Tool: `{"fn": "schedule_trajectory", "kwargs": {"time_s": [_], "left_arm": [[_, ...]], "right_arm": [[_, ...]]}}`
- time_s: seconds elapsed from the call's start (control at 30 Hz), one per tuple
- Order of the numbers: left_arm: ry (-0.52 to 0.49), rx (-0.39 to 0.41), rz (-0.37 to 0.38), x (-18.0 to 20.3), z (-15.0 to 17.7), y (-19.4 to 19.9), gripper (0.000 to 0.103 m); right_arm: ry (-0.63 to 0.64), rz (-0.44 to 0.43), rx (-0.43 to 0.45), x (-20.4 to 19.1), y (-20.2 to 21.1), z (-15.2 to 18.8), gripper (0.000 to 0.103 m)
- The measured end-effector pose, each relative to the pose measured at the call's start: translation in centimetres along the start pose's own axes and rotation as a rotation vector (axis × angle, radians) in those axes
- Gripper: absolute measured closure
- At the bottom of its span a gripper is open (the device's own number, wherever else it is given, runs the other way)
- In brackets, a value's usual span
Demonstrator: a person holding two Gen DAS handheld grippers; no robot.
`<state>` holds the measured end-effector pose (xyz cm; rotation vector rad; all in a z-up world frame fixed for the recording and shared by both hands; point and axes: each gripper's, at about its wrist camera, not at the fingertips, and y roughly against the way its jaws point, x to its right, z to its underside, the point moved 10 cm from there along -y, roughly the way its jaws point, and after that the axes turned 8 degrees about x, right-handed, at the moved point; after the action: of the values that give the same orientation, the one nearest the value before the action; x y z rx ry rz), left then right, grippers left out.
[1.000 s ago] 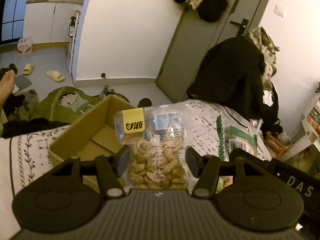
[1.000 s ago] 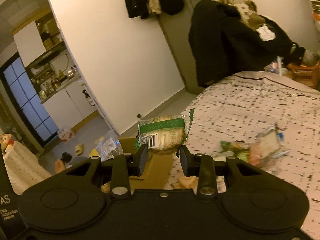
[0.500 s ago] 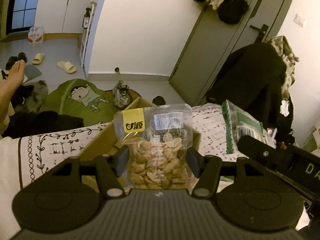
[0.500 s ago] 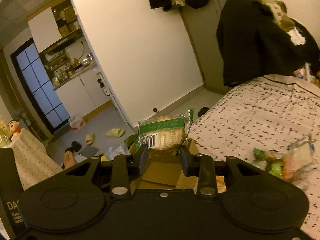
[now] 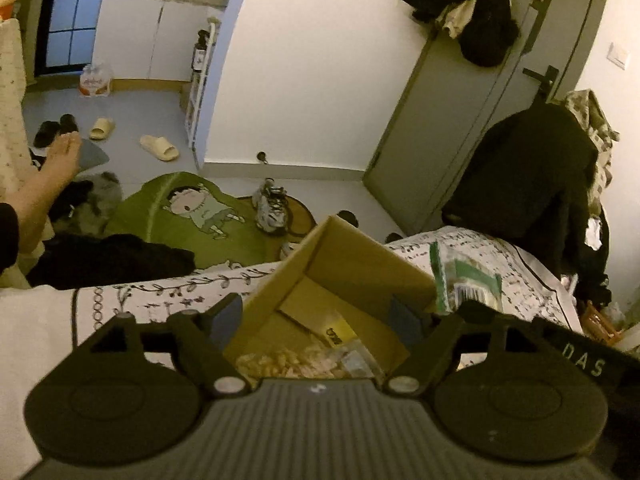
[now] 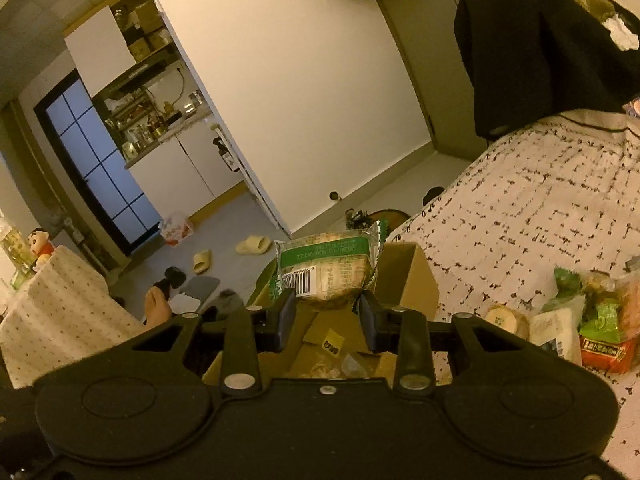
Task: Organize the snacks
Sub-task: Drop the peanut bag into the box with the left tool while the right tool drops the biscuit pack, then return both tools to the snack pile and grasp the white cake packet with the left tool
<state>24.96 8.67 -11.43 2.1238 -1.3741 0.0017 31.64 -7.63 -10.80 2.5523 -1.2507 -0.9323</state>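
An open cardboard box (image 5: 352,264) stands on the patterned bedspread. My left gripper (image 5: 316,318) is open and empty just above it. The clear peanut packet (image 5: 304,362) with a yellow label lies inside the box; it also shows in the right wrist view (image 6: 340,360). My right gripper (image 6: 326,318) is shut on a green-banded pastry packet (image 6: 328,268) and holds it over the box (image 6: 408,280). That packet also shows in the left wrist view (image 5: 468,284), at the box's right wall.
A pile of several snack packets (image 6: 588,320) lies on the bedspread (image 6: 540,216) right of the box. A green cartoon rug (image 5: 192,212), shoes and slippers lie on the floor beyond. A dark coat (image 5: 532,176) hangs at the far right.
My left gripper opened and the peanut packet dropped into the box. My right gripper moved left with the pastry packet, now over the box.
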Motion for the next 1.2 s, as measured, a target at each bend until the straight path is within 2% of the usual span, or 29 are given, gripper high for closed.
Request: {"fn": "schedule_trajectory", "kwargs": {"time_s": [0.1, 0.2, 0.3, 0.37, 0.43, 0.47, 0.53, 0.6, 0.67, 0.77, 1.1, 1.2], "left_arm": [[0.003, 0.01, -0.012, -0.5, -0.4, 0.1, 0.023], [0.01, 0.012, -0.027, -1.2, -0.5, 0.3, 0.023], [0.018, 0.002, -0.034, -1.4, -0.4, 0.5, 0.019], [0.011, 0.002, -0.044, -1.2, -0.4, 0.6, 0.017], [0.0, 0.011, -0.048, -1.0, -0.6, 0.7, 0.015], [-0.003, 0.013, -0.049, -0.8, -0.7, 0.8, 0.015], [-0.009, 0.007, -0.035, -0.2, -0.7, 0.9, 0.01], [-0.021, -0.014, 0.001, 0.8, -0.5, 1.2, 0.008], [-0.033, -0.035, 0.009, 1.5, -0.4, 1.3, 0.004], [-0.024, -0.029, 0.022, 2.4, -0.3, 1.6, 0.0], [-0.051, -0.006, 0.086, 5.8, -0.5, 2.5, 0.0], [-0.048, 0.013, 0.138, 7.1, -0.8, 2.9, 0.0]], "right_arm": [[-0.034, -0.041, -0.009, -0.5, -0.3, 0.3, 0.067], [-0.032, -0.036, -0.014, -0.5, -0.4, 0.3, 0.053], [-0.029, -0.019, -0.001, 0.0, 0.4, -0.1, 0.047], [-0.035, 0.01, 0.019, 0.9, 1.3, -0.8, 0.039], [-0.038, 0.032, 0.044, 1.8, 2.1, -1.6, 0.036], [-0.044, 0.045, 0.057, 2.4, 2.6, -2.0, 0.03], [-0.049, 0.083, 0.076, 3.4, 3.6, -2.7, 0.019], [-0.036, 0.112, 0.092, 4.2, 4.6, -3.1, 0.016], [-0.022, 0.155, 0.09, 5.2, 5.1, -3.3, 0.005], [-0.001, 0.22, 0.087, 6.5, 5.9, -3.2, 0.0], [-0.01, 0.265, 0.113, 8.9, 7.7, -4.3, 0.0], [-0.016, 0.276, 0.118, 9.8, 8.4, -4.6, 0.0]]}}
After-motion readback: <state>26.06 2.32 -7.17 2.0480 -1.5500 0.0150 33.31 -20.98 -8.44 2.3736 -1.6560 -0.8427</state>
